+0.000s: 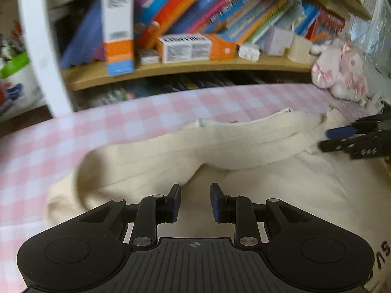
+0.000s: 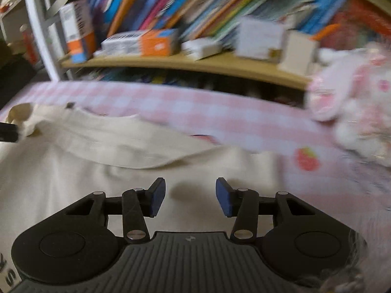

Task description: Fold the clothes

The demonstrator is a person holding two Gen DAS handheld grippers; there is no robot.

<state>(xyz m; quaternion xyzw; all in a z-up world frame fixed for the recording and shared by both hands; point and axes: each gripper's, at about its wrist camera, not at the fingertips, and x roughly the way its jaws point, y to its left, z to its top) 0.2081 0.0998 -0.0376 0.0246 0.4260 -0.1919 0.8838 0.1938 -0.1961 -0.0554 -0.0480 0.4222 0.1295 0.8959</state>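
Hovering, jaws apart and empty, left gripper (image 1: pixel 195 201) and right gripper (image 2: pixel 190 196) over cream garment (image 1: pixel 281 190) lettered "S".

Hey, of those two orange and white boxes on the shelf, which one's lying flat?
The orange and white box right of the shelf's white post lies on its long side, barcode up. The taller box beside the post stands upright.

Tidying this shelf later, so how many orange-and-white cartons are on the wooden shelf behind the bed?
2. One carton stands upright at the shelf's left end; the other carton lies flat just right of it. More may be hidden among the books.
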